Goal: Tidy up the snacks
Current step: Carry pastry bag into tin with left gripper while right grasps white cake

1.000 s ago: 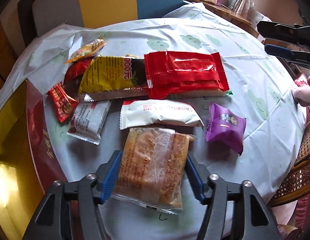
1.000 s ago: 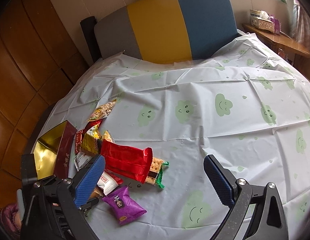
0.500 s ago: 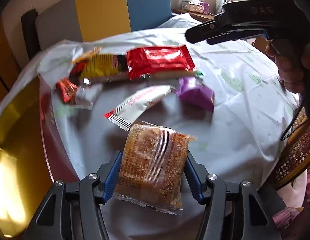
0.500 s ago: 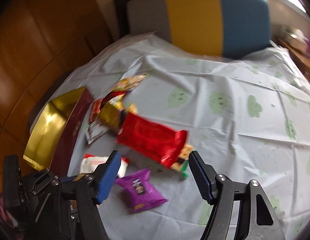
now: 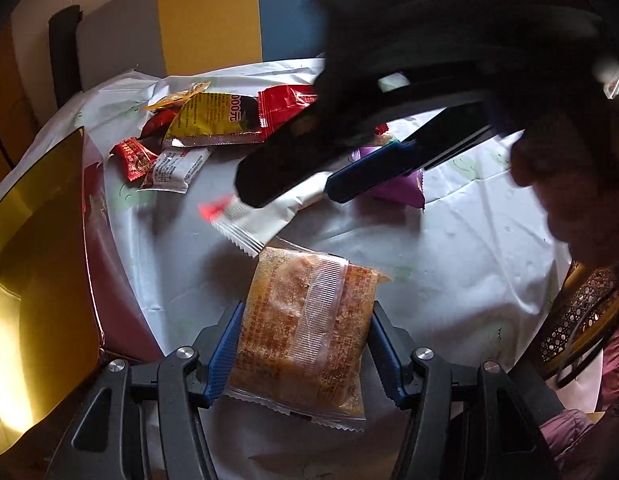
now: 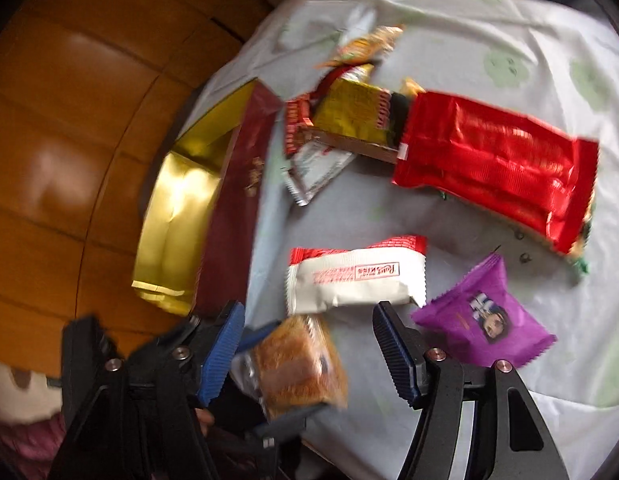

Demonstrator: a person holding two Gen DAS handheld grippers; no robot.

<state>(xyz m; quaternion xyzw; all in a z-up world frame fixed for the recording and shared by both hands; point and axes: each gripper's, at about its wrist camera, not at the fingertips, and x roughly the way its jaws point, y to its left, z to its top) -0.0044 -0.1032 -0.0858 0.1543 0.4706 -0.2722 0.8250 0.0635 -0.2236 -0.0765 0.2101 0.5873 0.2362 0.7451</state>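
Orange cake pack [image 5: 305, 332] clamped in my left gripper [image 5: 303, 354]; right gripper [image 6: 309, 354], jaws narrowed yet empty, has dropped over white pack [image 6: 355, 276]: next pick.

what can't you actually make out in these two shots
- Purple packet, left wrist view: mostly hidden behind the right gripper crossing the frame.
- Red wrapper, left wrist view: right part covered by that same gripper.
- Print on the white packet, right wrist view: motion blur, mostly unreadable.
- Inside of the gold-lined box, both views: cut off by the frame edge or glare; contents unclear.
- Orange snack pack in the left gripper: label too fine to read.
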